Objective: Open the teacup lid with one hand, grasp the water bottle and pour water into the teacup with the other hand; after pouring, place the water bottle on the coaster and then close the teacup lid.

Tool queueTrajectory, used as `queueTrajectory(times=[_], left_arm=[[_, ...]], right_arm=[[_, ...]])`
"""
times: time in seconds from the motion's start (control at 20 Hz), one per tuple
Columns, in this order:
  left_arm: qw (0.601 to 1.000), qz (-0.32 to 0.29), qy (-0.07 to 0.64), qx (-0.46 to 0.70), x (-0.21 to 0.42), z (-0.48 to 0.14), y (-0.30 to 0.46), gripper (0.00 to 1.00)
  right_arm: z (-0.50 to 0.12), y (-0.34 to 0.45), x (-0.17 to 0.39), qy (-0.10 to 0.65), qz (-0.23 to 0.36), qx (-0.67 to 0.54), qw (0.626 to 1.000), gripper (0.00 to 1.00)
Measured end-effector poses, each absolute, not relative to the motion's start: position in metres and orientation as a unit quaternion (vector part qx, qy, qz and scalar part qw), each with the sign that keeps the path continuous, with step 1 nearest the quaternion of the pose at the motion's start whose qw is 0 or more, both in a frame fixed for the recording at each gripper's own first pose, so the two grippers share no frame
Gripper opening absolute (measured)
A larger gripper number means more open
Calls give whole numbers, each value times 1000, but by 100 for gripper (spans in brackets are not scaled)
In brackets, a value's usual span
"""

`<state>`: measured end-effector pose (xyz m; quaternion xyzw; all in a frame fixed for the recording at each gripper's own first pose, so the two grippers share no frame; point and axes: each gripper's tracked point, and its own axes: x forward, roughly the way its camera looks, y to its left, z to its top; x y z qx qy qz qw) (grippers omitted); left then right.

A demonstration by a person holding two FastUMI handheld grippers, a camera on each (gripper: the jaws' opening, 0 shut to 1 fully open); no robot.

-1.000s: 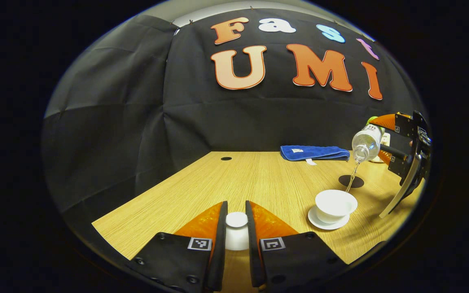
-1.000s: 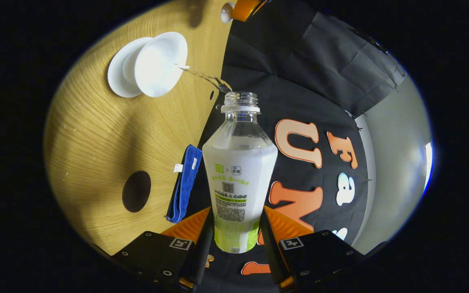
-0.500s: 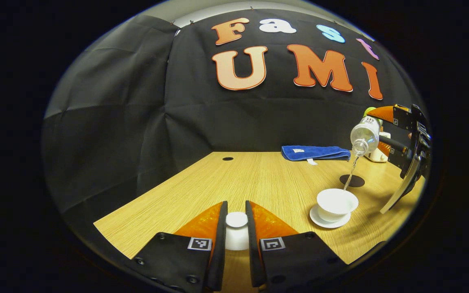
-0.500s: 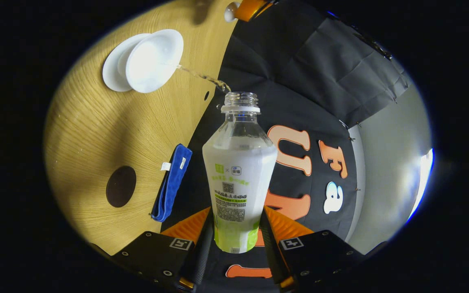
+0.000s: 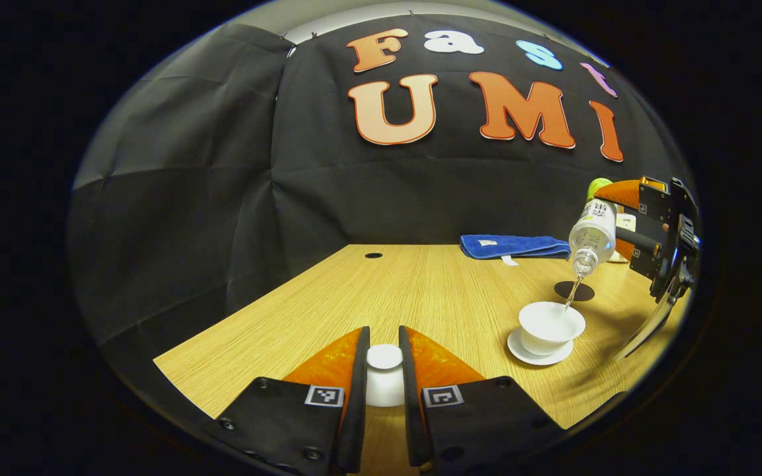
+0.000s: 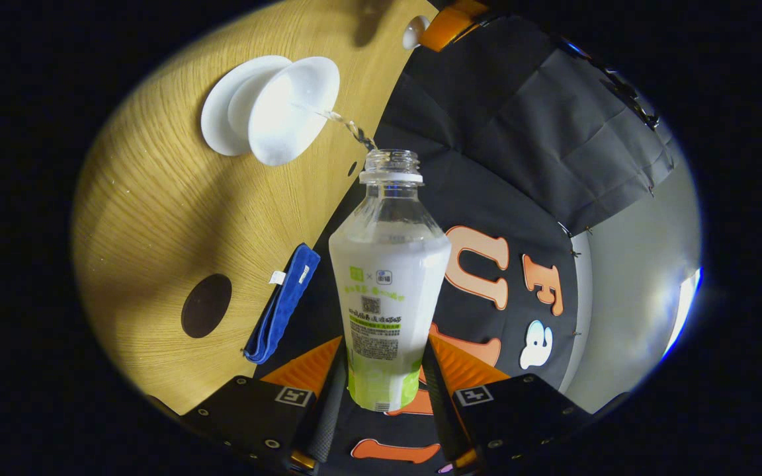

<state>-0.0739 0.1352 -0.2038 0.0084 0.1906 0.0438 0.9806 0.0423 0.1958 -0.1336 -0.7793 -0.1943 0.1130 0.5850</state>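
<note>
**Water running from the tipped bottle into the open teacup**

The right gripper [image 6: 382, 396] clamps the water bottle [image 6: 389, 284] by its base, both fingers pressed against its sides. The bottle is tipped over with its open mouth pointing down toward the white teacup [image 6: 292, 109], and a thin stream of water [image 6: 344, 124] runs from the mouth into the cup. In the left gripper view that gripper [image 5: 626, 221] hangs above and to the right of the teacup [image 5: 551, 324], which sits on its saucer [image 5: 520, 350] on the wooden table [image 5: 421, 291].

The left gripper [image 5: 383, 383] sits low over the table, level, pinching the teacup lid [image 5: 384, 377] between its fingers. The dark round coaster [image 5: 573, 290] lies bare behind the cup; a folded blue cloth [image 5: 513, 246] lies along the table's far edge.

Compared with half a second ago, the bottle mouth has dropped closer to the cup and the stream is shorter; the left gripper has not moved.
</note>
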Motion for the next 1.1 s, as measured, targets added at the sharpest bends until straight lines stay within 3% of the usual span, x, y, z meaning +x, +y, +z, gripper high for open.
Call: queueTrajectory(times=[0.3, 1.1], left_arm=[[982, 49, 184, 9, -76, -201, 139, 29], [984, 44, 171, 11, -79, -193, 136, 30]], right_arm=[[-118, 201, 50, -240, 83, -800, 543, 63], [-83, 212, 48, -281, 73, -818, 496, 63]])
